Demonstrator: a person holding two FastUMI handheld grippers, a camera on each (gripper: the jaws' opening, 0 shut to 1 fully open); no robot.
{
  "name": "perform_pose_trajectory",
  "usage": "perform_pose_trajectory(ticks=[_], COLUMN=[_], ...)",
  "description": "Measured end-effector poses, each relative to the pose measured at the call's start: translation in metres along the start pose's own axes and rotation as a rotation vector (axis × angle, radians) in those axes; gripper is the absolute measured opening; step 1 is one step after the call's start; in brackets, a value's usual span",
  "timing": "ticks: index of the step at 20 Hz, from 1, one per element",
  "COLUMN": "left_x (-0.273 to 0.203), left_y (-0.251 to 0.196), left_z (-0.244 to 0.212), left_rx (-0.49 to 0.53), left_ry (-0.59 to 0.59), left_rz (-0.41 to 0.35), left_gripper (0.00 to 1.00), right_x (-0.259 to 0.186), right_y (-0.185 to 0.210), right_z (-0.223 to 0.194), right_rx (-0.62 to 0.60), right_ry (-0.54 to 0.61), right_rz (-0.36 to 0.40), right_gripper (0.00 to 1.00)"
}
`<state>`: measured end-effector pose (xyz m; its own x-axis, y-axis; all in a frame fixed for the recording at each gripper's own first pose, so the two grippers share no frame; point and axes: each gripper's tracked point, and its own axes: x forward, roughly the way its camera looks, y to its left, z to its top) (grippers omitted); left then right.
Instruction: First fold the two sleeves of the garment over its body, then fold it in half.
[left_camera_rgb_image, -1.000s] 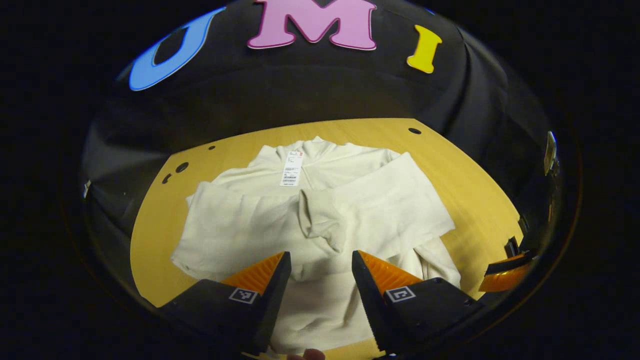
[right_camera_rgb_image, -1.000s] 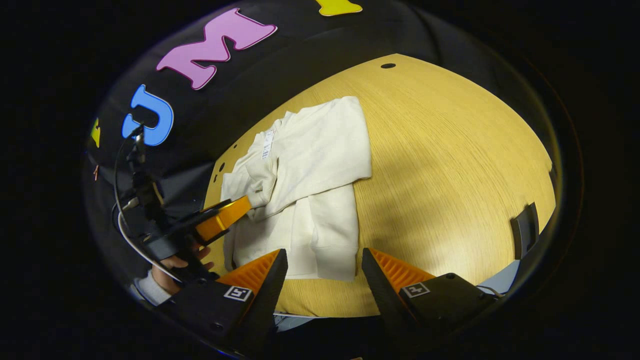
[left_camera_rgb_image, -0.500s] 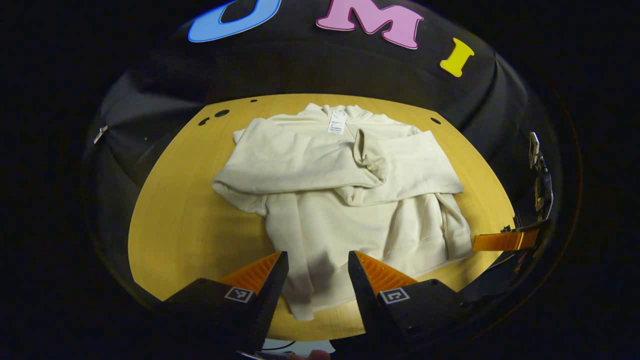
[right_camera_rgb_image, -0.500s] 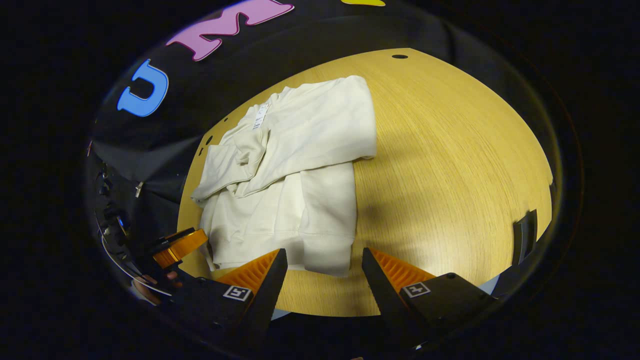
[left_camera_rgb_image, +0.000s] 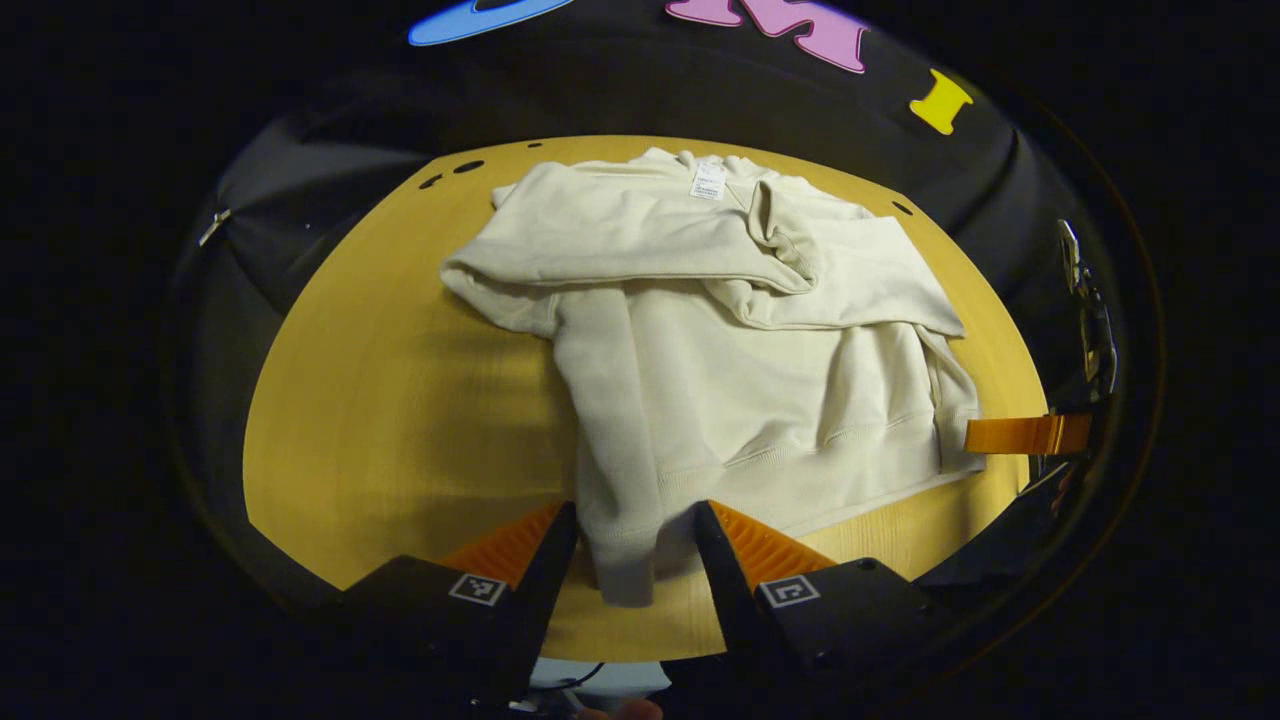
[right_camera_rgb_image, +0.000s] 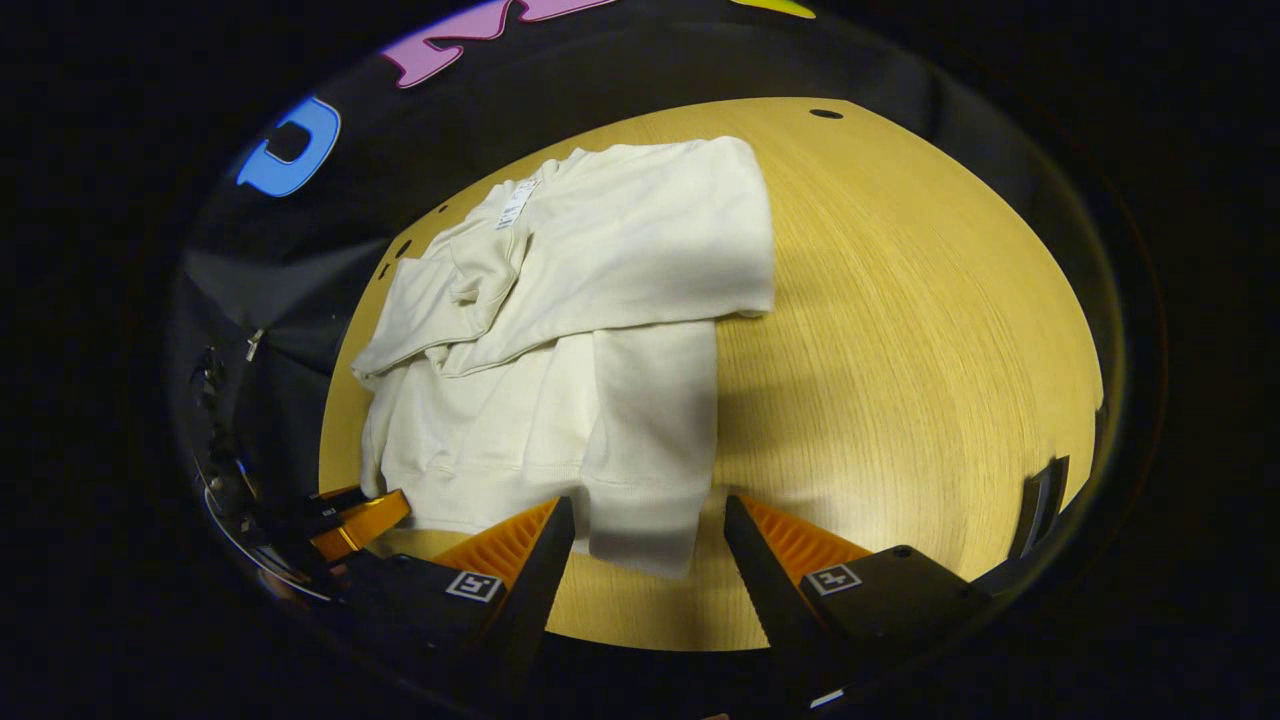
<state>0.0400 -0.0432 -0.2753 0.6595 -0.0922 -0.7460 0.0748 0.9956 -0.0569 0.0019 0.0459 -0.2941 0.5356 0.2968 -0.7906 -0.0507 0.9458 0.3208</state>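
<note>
1. Where the left gripper view looks down along its own fingers, the left gripper (left_camera_rgb_image: 633, 540) hangs with jaws spread and nothing between the pads; the near corner of the garment's hem lies in the gap below them, on the table, and no contact with it can be made out.
2. Same view: cream garment (left_camera_rgb_image: 760, 400) flat on the wooden table (left_camera_rgb_image: 400, 400), collar at the far side toward the booth wall, hem toward the camera. White tag (left_camera_rgb_image: 708, 182) at the collar.
3. Same view: both sleeves lie across the chest. Left-hand sleeve (left_camera_rgb_image: 620, 235) runs in from the left and ends in a bunched cuff near the middle, on top of the right-hand sleeve (left_camera_rgb_image: 880, 285).
4. Same view: the right gripper (left_camera_rgb_image: 1025, 434) shows at the right edge, just beside the garment's hem corner there.
5. Right gripper view: the right gripper (right_camera_rgb_image: 648, 540) has jaws spread wide, holding nothing; the garment's (right_camera_rgb_image: 560, 400) near hem corner lies between and just beyond the fingertips, flat on the table (right_camera_rgb_image: 900, 330).
6. Same view: sleeves folded over the body, the broad one (right_camera_rgb_image: 650, 240) uppermost in this view, tag (right_camera_rgb_image: 514, 204) at the far collar.
7. Same view: the left gripper (right_camera_rgb_image: 355, 520) sits low at the left edge, by the other hem corner.
</note>
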Motion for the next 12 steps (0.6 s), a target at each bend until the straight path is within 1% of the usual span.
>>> perform_pose_trajectory(ticks=[2,4,5,6,7,9,10,11,12], left_x=[0.002,0.007,0.009,0.01,0.009,0.01,0.009,0.008,0.009], left_y=[0.0,-0.001,-0.001,-0.001,0.0,0.0,-0.002,-0.006,-0.011], left_z=[0.006,0.004,0.005,0.003,0.004,0.004,0.003,0.003,0.004], left_rx=[0.011,0.038,0.055,0.059,0.048,0.038,0.042,0.057,0.078], left_ry=[-0.008,0.015,0.011,0.036,0.039,0.052,0.053,0.058,0.056], left_rz=[0.01,0.02,0.021,0.023,0.026,0.032,0.03,0.018,-0.002], left_gripper=[0.78,0.77,0.78,0.81,0.81,0.81,0.81,0.79,0.75], right_x=[0.007,0.013,0.015,0.016,0.017,0.018,0.019,0.019,0.019], right_y=[0.002,0.001,-0.001,-0.002,-0.002,-0.004,-0.005,-0.002,0.008], right_z=[-0.001,0.004,0.007,0.006,0.006,0.003,0.001,-0.001,0.0], right_rx=[-0.022,-0.06,-0.072,-0.082,-0.099,-0.173,-0.22,-0.264,-0.275], right_ry=[0.017,-0.002,-0.01,0.0,0.001,-0.009,-0.024,-0.046,-0.061], right_rz=[-0.011,-0.029,-0.046,-0.065,-0.087,-0.131,-0.165,-0.182,-0.157], right_gripper=[0.94,0.93,0.89,0.89,0.86,0.82,0.82,0.83,0.82])
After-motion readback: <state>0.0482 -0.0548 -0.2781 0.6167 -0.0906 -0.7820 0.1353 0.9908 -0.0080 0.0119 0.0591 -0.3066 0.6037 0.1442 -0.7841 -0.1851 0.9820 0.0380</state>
